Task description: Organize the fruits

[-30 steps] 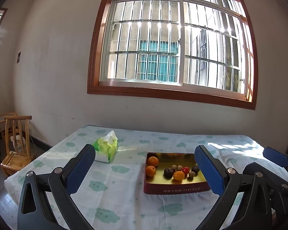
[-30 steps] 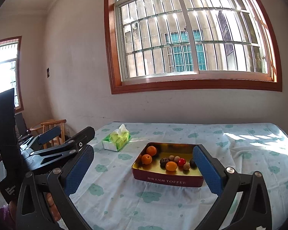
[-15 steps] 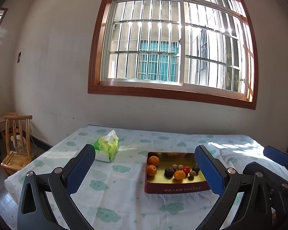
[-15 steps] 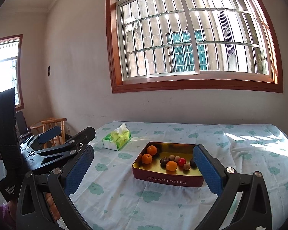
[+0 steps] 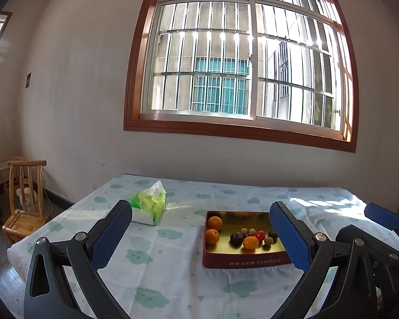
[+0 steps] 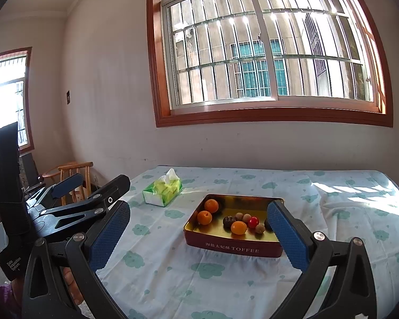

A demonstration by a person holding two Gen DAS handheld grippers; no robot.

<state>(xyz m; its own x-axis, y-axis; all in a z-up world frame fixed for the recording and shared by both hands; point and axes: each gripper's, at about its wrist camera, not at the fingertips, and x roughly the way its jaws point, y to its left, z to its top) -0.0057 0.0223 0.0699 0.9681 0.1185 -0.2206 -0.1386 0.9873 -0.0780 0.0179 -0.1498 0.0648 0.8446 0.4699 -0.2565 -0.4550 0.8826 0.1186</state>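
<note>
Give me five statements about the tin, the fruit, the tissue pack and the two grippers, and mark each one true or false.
1. All the fruit lies inside the red tin. True.
2. The left gripper is shut on an orange. False: its fingers stand wide apart and hold nothing.
3. The tissue pack sits on the tablecloth, apart from the tin. True.
4. The small red fruit lies on the cloth beside the tin. False: it is in the tin, among the other small fruits.
5. The right gripper is open and holds nothing. True.
</note>
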